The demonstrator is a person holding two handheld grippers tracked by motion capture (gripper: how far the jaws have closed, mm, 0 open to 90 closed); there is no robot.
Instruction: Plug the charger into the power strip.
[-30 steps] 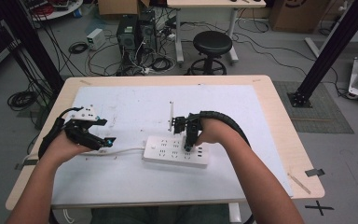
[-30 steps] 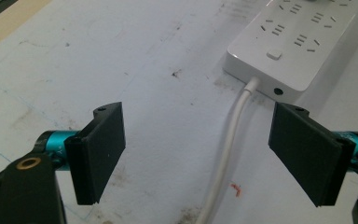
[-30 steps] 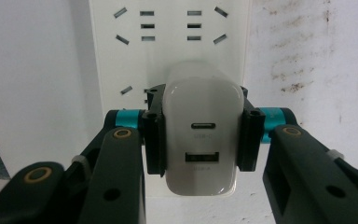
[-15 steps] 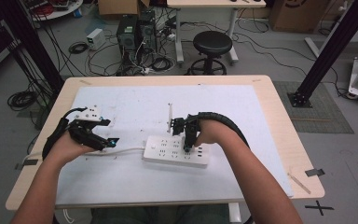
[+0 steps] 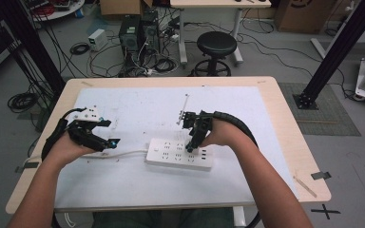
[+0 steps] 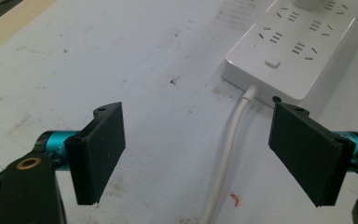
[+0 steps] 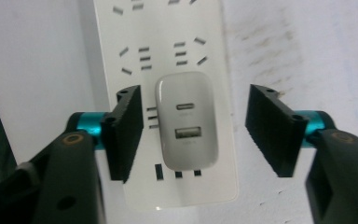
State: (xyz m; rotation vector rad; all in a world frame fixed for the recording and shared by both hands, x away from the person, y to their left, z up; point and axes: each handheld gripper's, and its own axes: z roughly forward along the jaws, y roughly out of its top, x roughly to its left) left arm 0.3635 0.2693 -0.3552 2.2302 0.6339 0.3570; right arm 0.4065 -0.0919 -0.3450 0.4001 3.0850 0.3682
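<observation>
Looking down from above, a person sat at a table (image 5: 285, 142) covered w/ a pale sheet and held a two-jaw gripper in each hand. A white power strip (image 5: 178, 154) lay flat near the middle, its white cord (image 5: 123, 155) trailing off toward the person's left.

The right gripper (image 7: 193, 128) pointed down over the strip. Its jaws had just been opening and stood apart, one each side of a white charger (image 7: 186, 120) w/ clear gaps on both sides, so nothing was clamped. The charger sat plugged into a socket of the strip, w/ two USB ports facing up.

The left gripper (image 6: 205, 154) hovered just off the cord end of the strip, jaws wide apart, straddling the cord w/o touching it.

Risks from there, as a judgement:
- How deep the charger sat couldn't be told. If only part way in, it could tilt or work loose.
- The left-hand jaw in the right gripper view stood close to the charger's side. A sideways drift while lifting away could clip it and rock it in the socket.
- Nothing pinned the strip. Any nudge from either gripper could slide it on the smooth sheet.
- The left gripper's jaws sat either side of the cord. A careless sweep or drop could snag it and drag the strip, charger incl.
</observation>
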